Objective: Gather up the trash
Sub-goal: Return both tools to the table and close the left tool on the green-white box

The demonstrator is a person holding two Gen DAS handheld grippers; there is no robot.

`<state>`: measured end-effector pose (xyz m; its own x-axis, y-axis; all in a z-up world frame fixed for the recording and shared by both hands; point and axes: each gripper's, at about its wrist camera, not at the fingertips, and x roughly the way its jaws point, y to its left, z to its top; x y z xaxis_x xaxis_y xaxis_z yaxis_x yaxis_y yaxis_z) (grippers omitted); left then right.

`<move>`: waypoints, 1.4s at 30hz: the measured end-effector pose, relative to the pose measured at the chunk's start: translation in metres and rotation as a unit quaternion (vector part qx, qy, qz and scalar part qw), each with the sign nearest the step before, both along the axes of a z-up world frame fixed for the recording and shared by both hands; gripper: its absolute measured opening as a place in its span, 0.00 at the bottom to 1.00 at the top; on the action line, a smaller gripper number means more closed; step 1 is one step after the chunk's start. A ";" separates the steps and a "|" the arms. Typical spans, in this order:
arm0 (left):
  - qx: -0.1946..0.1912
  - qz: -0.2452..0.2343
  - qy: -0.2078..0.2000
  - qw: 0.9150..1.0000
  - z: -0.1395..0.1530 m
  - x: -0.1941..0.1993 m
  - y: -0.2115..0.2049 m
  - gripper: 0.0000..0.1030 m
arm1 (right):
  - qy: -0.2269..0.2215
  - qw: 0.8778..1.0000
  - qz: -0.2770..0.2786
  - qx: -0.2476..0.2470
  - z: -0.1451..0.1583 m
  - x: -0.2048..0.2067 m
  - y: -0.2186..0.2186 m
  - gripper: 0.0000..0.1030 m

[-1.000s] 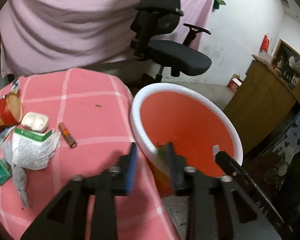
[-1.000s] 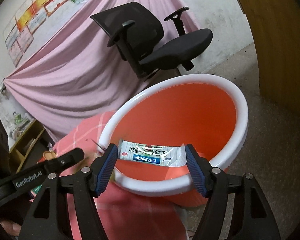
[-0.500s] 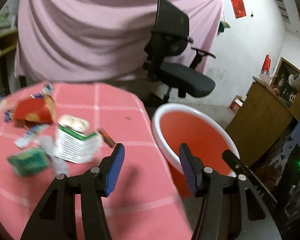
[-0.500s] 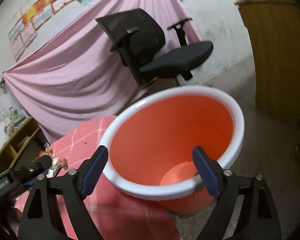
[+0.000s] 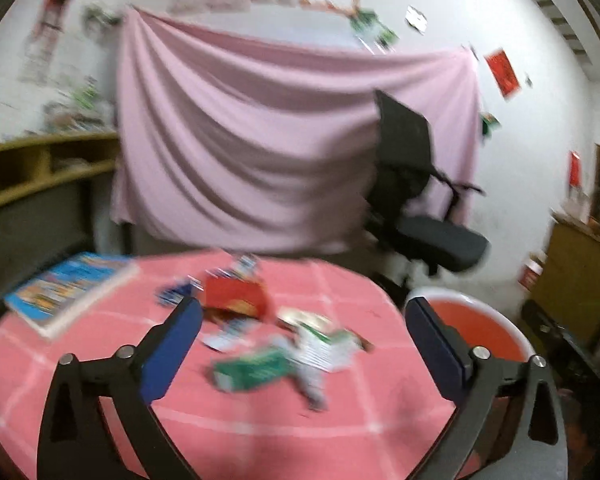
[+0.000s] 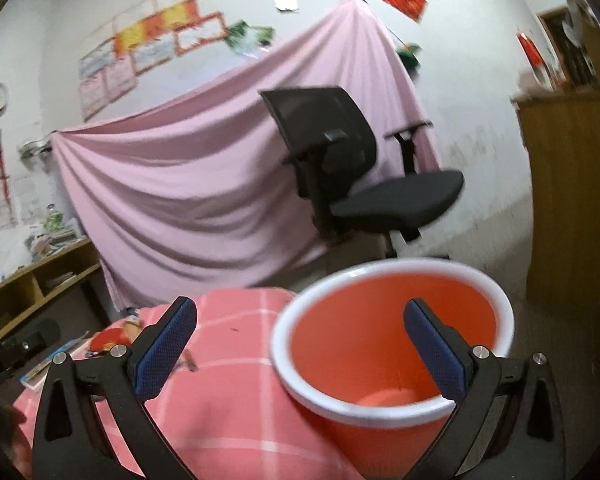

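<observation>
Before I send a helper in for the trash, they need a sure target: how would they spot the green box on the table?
Find the round table with the pink checked cloth, beside the orange bin. In the litter pile at its middle, the green box lies nearest the left tongs. It is the only flat, all-green piece; the red carton lies behind it.

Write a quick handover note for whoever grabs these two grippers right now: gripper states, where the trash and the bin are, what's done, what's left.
Left gripper: open, empty, above the pink checked table.
Right gripper: open, empty, over the near rim of the orange bin.
Bin stands beside the table's right edge.
Left to collect on the table: green box, white-and-green paper wrapper, red carton, small scraps around them; the view is blurred.
The blue book may not be trash.
</observation>
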<state>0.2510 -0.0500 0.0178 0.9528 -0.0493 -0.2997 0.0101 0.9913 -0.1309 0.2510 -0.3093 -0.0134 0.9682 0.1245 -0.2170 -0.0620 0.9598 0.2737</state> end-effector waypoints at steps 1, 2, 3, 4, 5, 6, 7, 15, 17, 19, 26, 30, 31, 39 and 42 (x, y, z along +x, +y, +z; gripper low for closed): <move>0.001 0.012 -0.009 1.000 -0.001 -0.005 0.008 0.97 | -0.008 1.000 0.005 -0.005 0.002 -0.002 0.005 1.00; 0.001 0.019 -0.013 1.000 -0.003 -0.007 0.015 0.97 | -0.014 1.000 0.009 -0.010 0.004 -0.004 0.010 1.00; 0.001 0.026 -0.016 1.000 -0.005 -0.012 0.024 0.97 | -0.019 1.000 0.015 -0.016 0.006 -0.006 0.017 1.00; 0.000 0.030 -0.018 0.999 -0.006 -0.014 0.031 0.97 | -0.025 0.999 0.025 -0.022 0.008 -0.007 0.024 1.00; 0.001 0.035 -0.021 0.999 -0.009 -0.017 0.037 0.97 | -0.028 0.999 0.033 -0.027 0.009 -0.008 0.030 1.00; 0.002 0.039 -0.024 0.999 -0.012 -0.019 0.041 0.97 | -0.032 0.998 0.042 -0.037 0.011 -0.008 0.038 1.00; 0.004 0.043 -0.029 0.999 -0.015 -0.023 0.047 0.97 | -0.035 0.997 0.048 -0.044 0.012 -0.009 0.044 1.00; -0.031 0.092 -0.050 0.994 -0.027 -0.045 0.089 0.97 | -0.061 0.992 0.086 -0.064 0.023 -0.012 0.082 1.00; -0.027 0.098 -0.060 0.993 -0.024 -0.047 0.094 0.97 | -0.064 0.991 0.092 -0.066 0.024 -0.007 0.090 1.00; -0.021 0.097 -0.070 0.993 -0.021 -0.048 0.096 0.97 | -0.064 0.991 0.091 -0.074 0.024 -0.003 0.098 1.00; -0.015 0.091 -0.073 0.993 -0.017 -0.032 0.104 0.97 | -0.042 0.991 0.084 -0.098 0.019 0.024 0.114 1.00; -0.042 0.056 -0.032 0.997 -0.022 -0.013 0.114 0.97 | 0.007 0.991 0.091 -0.093 0.013 0.039 0.111 1.00; -0.058 0.042 -0.017 0.997 -0.024 -0.008 0.118 0.97 | 0.023 0.991 0.092 -0.090 0.011 0.043 0.109 1.00; -0.109 0.008 0.082 0.991 -0.034 0.023 0.126 0.97 | 0.103 0.984 0.112 -0.088 -0.004 0.056 0.109 1.00; -0.114 0.004 0.105 0.988 -0.037 0.028 0.125 0.97 | 0.130 0.979 0.131 -0.089 -0.010 0.061 0.113 1.00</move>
<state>0.2788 0.0751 -0.0190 0.8715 -0.1312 -0.4725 -0.0483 0.9358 -0.3491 0.3123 -0.1959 -0.0229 0.8166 0.2995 -0.4935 -0.2635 0.9540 0.1430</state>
